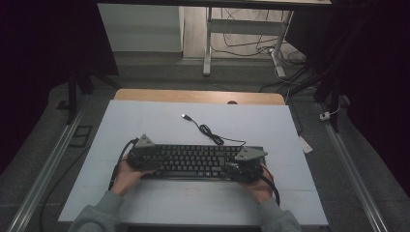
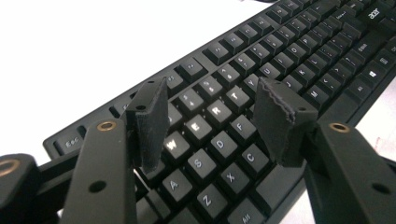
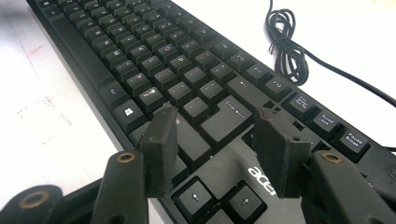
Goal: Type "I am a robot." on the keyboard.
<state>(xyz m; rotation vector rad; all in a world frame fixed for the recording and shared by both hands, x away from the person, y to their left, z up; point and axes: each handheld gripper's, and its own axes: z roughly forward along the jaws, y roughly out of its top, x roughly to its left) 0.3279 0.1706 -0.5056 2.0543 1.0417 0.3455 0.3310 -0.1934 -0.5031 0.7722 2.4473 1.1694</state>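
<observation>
You have one keyboard [image 1: 193, 162] on one bench [image 1: 159, 121], one cable [image 1: 208, 129] with one plug [image 1: 185, 116] at its 11 o'clock end, two claws, left [image 1: 145, 157] and right [image 1: 241, 166], and two hands [image 1: 126, 178].

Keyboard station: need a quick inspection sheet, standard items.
Surface: white mat on a wooden table; faint marks near the front edge.
Job's things: black keyboard lying flat, keys up, across the mat's middle.
Clutter: nothing seen.
Grippers: left claw open above the letter keys at the keyboard's left end; right claw open above the Enter and arrow keys at its right end. Neither grips anything.
Cables: keyboard cord loosely bundled behind the keyboard, plug free on the mat; a cable trails from each claw.
Surroundings: dim room, desk legs and floor wiring beyond the table, rails along both sides.
</observation>
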